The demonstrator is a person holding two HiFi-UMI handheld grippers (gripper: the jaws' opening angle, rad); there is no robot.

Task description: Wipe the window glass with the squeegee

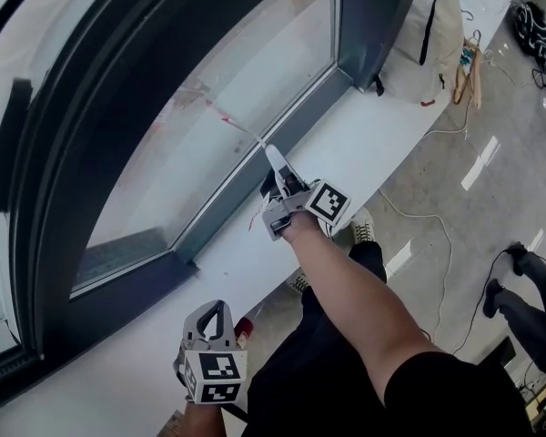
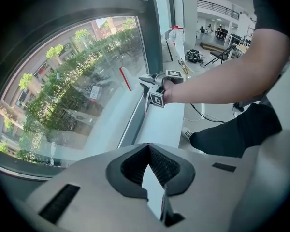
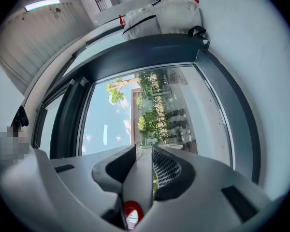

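The right gripper (image 1: 280,173) was stretched out over the white window sill (image 1: 373,126), its jaws pinching the white handle of the squeegee (image 1: 246,132). In the right gripper view the handle (image 3: 137,178) filled the gap between the two ribbed pads, with a red round mark on it low between the jaws. The squeegee's blade reached forward to the lower part of the window glass (image 1: 227,71), close above the bottom rail of the dark frame (image 1: 255,167) – whether the edge actually pressed on the pane could not be made out. From the left gripper view the blade (image 2: 125,79) showed as a short white strip with a red edge, tilted against the pane and just beside the right gripper (image 2: 151,82).

The left gripper (image 1: 212,309) was held low near the person's body, well apart from the right one, over the near end of the sill. Its jaws (image 2: 147,146) were pressed together at the tips with nothing between them – only the sill showed through the gap behind them.

A cream bag (image 1: 432,39) with a dark strap lay at the far end of the sill, next to the frame's corner. Cables (image 1: 437,244) trailed across the grey floor.
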